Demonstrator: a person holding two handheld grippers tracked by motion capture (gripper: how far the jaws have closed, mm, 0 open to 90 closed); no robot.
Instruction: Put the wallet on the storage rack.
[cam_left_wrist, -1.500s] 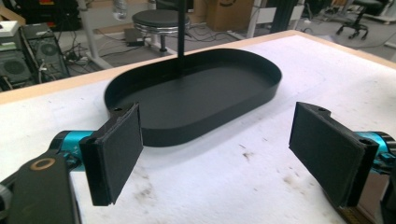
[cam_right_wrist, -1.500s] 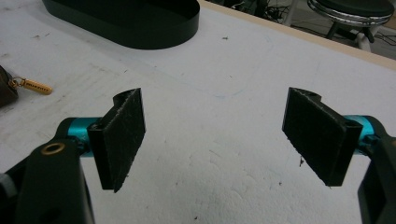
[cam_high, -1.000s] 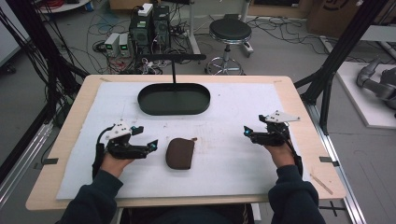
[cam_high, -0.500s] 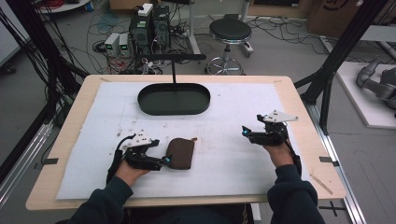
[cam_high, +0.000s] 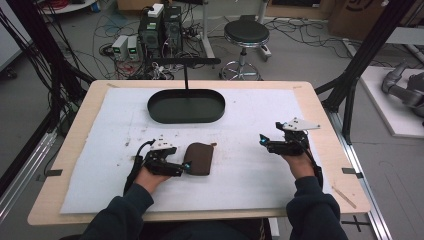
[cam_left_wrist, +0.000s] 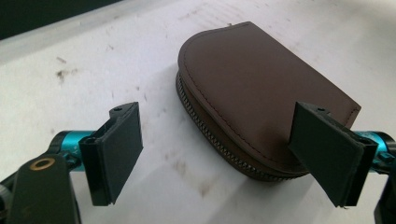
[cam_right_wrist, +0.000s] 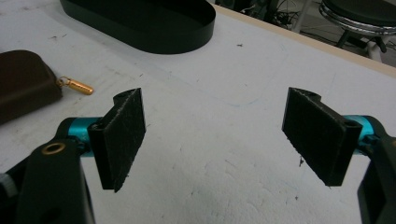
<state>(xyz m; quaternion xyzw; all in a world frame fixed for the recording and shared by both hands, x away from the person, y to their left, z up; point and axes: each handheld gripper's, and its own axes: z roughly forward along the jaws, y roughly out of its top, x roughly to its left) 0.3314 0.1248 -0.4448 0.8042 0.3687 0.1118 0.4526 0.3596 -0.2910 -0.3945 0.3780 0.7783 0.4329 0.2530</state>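
High view: a brown zip pouch (cam_high: 199, 158) is seen lying flat on the white table (cam_high: 260, 185), well short of the black oval tray (cam_high: 186, 106); nothing has been grasped yet. The left claw (cam_high: 184, 168) is held apart at the pouch's edge; the right claw (cam_high: 263, 141) is spread over bare table, so any lift is judged outstanding.

The room is bright, with soft, even light from above. In the high view the white padded sheet (cam_high: 260, 165) on the desk looks pale and flat, with only faint shadows beside things. The picture is a bit grainy and soft. In the left gripper view the brown leather zip pouch (cam_left_wrist: 261, 93) is sharp and casts a soft grey shadow toward the camera. The near black parts at the bottom corners look blurry in both gripper views.
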